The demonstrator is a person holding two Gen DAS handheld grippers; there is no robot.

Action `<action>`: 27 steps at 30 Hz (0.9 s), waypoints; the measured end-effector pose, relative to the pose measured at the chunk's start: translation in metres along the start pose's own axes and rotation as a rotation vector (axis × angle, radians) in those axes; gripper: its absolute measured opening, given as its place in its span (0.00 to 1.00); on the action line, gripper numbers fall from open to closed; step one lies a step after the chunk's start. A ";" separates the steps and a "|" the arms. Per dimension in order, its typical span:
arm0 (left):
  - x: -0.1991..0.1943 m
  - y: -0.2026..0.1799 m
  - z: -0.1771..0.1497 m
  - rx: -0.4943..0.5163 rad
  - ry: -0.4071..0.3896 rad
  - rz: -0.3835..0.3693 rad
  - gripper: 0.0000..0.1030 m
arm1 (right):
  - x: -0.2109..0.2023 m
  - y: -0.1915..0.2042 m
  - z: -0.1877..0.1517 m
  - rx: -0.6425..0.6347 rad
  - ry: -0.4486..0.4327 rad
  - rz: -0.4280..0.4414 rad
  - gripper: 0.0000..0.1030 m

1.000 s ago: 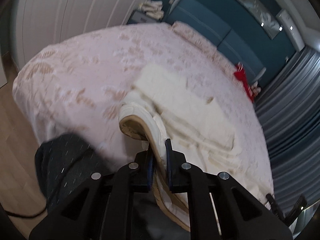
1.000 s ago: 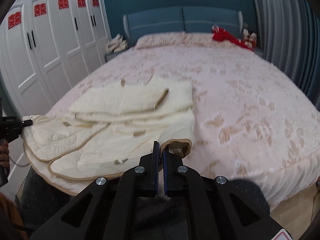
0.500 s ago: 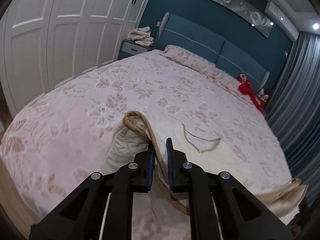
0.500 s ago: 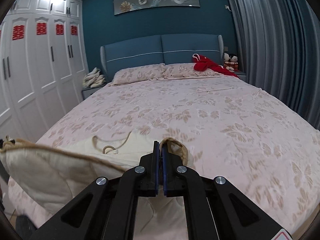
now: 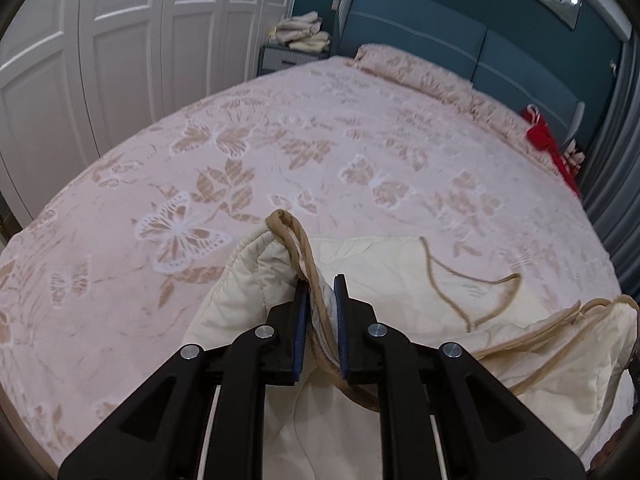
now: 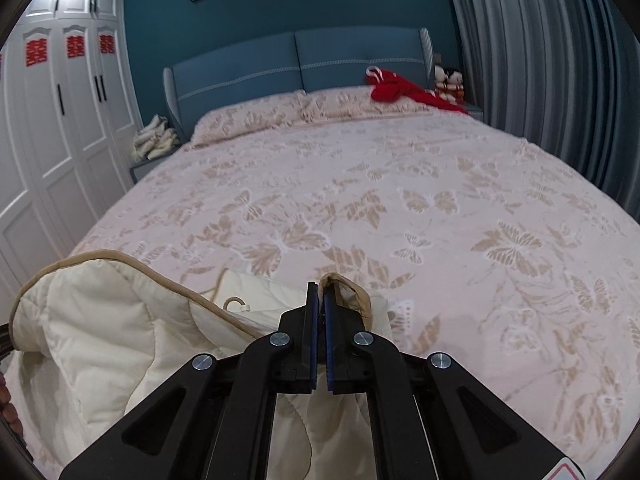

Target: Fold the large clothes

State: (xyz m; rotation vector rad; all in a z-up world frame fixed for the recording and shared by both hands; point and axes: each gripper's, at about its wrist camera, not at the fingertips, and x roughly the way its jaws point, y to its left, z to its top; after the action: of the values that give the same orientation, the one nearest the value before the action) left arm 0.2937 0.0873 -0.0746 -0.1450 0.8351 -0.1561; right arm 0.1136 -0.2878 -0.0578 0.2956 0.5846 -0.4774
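Note:
A cream quilted garment with tan piping (image 5: pixel 400 280) lies on the near part of the pink butterfly-print bed (image 5: pixel 280 152). My left gripper (image 5: pixel 321 284) is shut on a piped edge of it and holds that edge lifted above the bed. My right gripper (image 6: pixel 321 292) is shut on another piped corner of the same garment (image 6: pixel 100 320), also lifted. The garment hangs and bunches between the two grippers. A thin tan cord loop (image 5: pixel 472 292) lies on the garment's top.
White wardrobe doors (image 6: pixel 60 140) stand to the left. A blue headboard (image 6: pixel 300 68) and pillows are at the far end. A red cloth (image 6: pixel 400 92) lies by the pillows. A nightstand with folded cloths (image 5: pixel 300 40) is far left. Grey curtains (image 6: pixel 540 60) hang on the right.
Both grippers have lifted the garment's edges up from the bed's near side and carried them forward over the bed. The folded pile seen a second ago is now bunched under the grippers.

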 end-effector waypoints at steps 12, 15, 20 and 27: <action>-0.021 0.024 0.023 -0.060 -0.118 0.015 0.85 | -0.022 -0.018 0.002 0.098 -0.033 0.155 0.20; -0.022 0.040 0.015 -0.102 -0.061 -0.015 0.85 | -0.050 -0.026 -0.010 0.125 -0.144 0.124 0.67; -0.003 0.053 -0.003 -0.159 0.039 -0.042 0.85 | -0.052 -0.035 -0.015 0.137 -0.100 0.099 0.68; 0.037 0.057 -0.009 -0.233 0.167 -0.131 0.72 | -0.001 -0.043 -0.027 0.148 0.092 0.072 0.65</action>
State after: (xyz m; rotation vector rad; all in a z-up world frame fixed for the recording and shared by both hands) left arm 0.3157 0.1351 -0.1183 -0.4110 1.0093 -0.1952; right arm 0.0784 -0.3137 -0.0847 0.4803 0.6268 -0.4401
